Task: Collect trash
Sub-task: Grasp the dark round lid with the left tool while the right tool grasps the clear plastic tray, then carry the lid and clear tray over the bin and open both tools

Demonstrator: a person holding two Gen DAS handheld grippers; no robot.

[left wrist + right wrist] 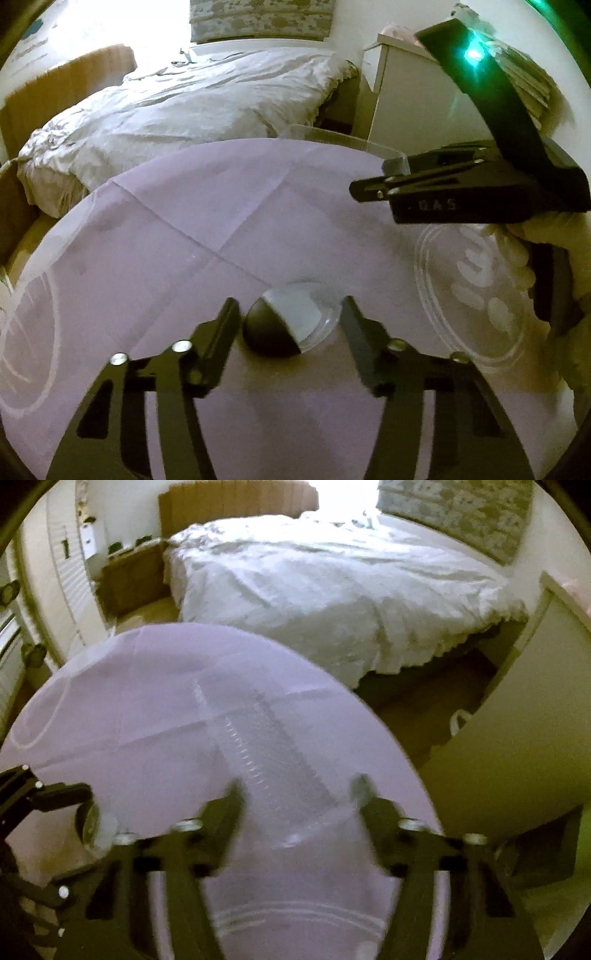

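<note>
Left claw tilted steeply downward, jaws part open, fingers not pressing on anything. Right claw also angled down, jaws part open, motion-blurred in its own view. From the left wrist view, right claw extends sideways; a pale-gloved hand grips its handle.

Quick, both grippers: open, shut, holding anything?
Left gripper: open, fingers astride the small cup, not touching it.
Right gripper: open over a clear tray; contact unclear through blur.
</note>
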